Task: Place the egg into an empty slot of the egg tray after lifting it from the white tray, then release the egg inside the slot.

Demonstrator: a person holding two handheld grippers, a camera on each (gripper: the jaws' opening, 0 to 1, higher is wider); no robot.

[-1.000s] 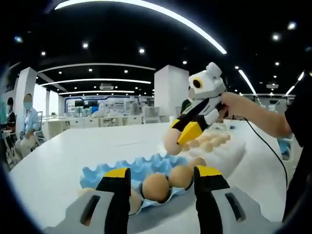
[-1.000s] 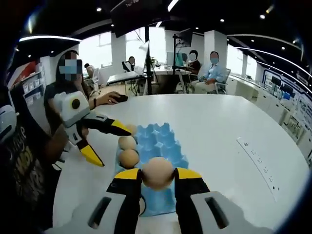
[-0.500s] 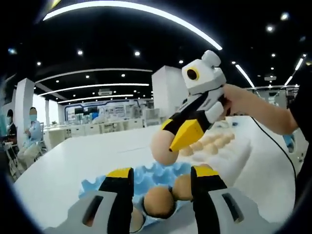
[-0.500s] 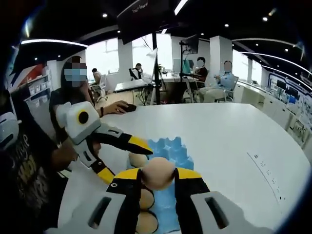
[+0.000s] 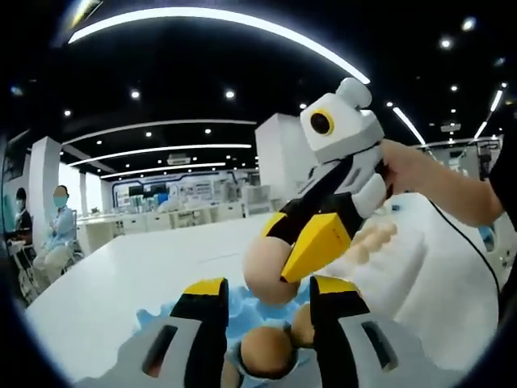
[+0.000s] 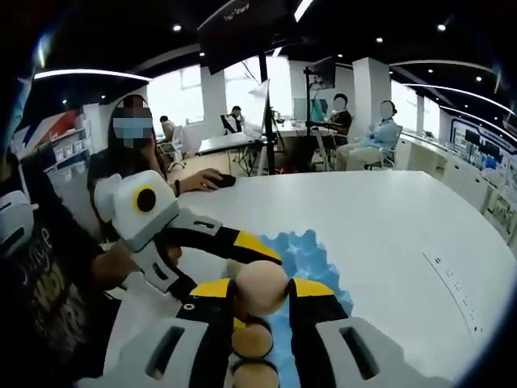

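Closer now, my right gripper (image 6: 260, 293) clamps the egg (image 6: 261, 288) just above the blue tray (image 6: 321, 267) on the white table (image 6: 388, 226); my left gripper (image 5: 266, 301) gapes empty in the office.

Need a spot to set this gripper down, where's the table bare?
Bare white table stretches beyond the blue egg tray, out to the strip. It's crowded at the tray's near end: eggs, left gripper, right gripper.
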